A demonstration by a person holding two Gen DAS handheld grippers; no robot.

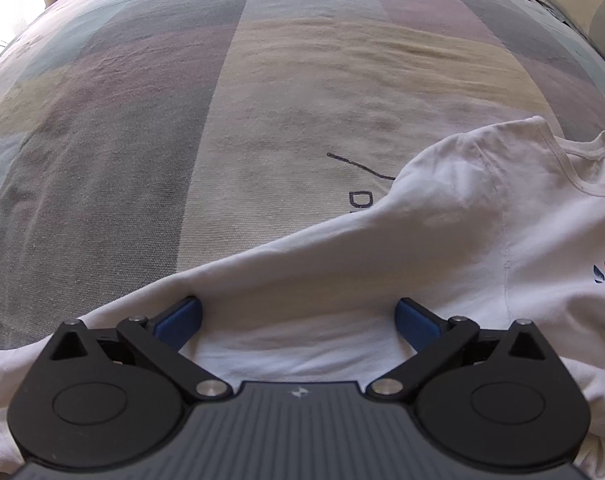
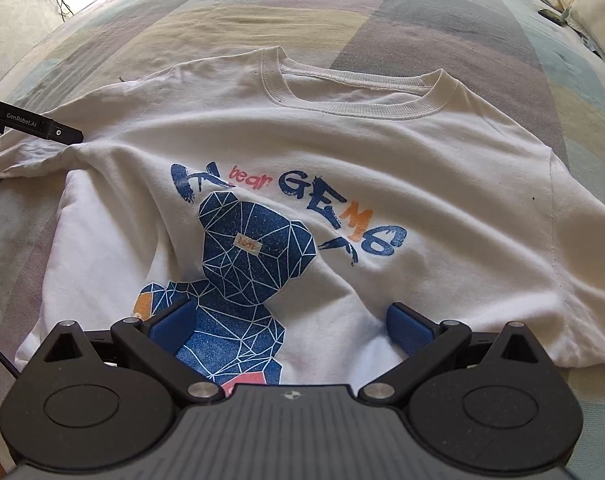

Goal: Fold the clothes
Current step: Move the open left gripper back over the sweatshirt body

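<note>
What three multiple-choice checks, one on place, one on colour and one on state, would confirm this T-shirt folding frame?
1. Where does the T-shirt lie?
A. on the patchwork bedspread
B. on a hanger
C. in a basket

2. What colour is the bear print?
A. green
B. dark blue
C. black

3. How does the left gripper stand?
A. shut on the collar
B. shut on a sock
C. open over the sleeve

Answers: 1 A, the shirt is spread front up on the bedspread. 2 B, the faceted bear is dark blue on white. 3 C, both blue pads stand wide apart above the cloth, pinching nothing.
</note>
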